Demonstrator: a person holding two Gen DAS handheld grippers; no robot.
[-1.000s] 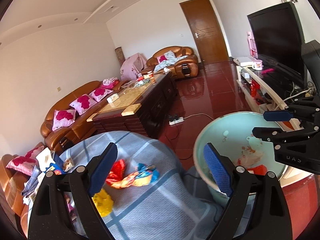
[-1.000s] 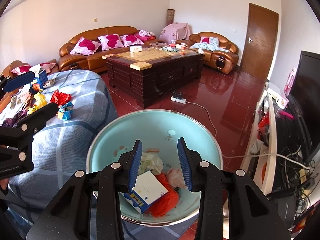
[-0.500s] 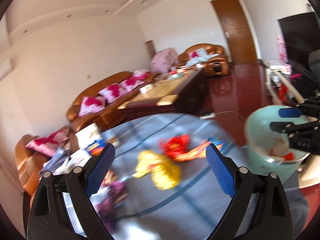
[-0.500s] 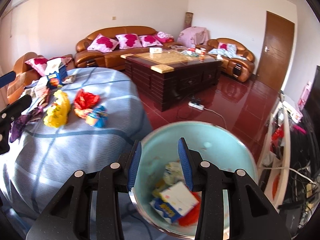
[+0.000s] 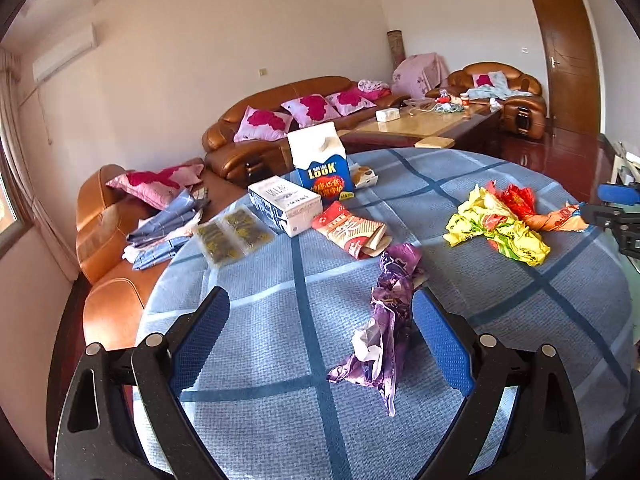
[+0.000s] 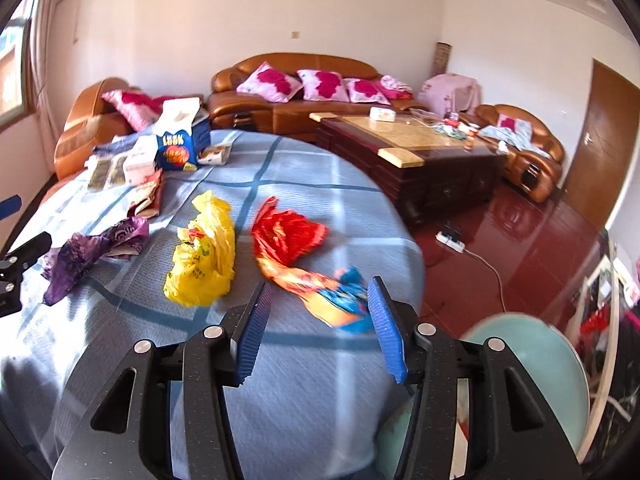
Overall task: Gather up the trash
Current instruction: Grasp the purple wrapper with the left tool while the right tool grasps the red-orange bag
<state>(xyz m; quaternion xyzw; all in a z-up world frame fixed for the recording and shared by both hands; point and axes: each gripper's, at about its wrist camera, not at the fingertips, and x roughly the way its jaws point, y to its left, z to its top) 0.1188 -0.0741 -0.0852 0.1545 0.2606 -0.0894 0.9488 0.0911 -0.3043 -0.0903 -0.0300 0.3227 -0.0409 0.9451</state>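
While the left gripper (image 5: 320, 332) stands spread wide at the bottom of the left wrist view, the purple wrapper (image 5: 386, 320) lies on the blue checked cloth (image 5: 520, 320) between its pads, nearer the right one, unpinched. Right wrist view: right gripper (image 6: 318, 326) bottom centre, jaws opening, empty; orange-blue wrapper (image 6: 324, 292) just above the tips; teal bin (image 6: 560, 364) lower right.

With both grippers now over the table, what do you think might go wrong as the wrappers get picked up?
1. The purple wrapper lies flat and limp between the open left gripper pads; closing could pinch the blue checked tablecloth too.
2. The orange-and-blue wrapper sits near the table edge; the opening right gripper might nudge it off, missing the green bin.
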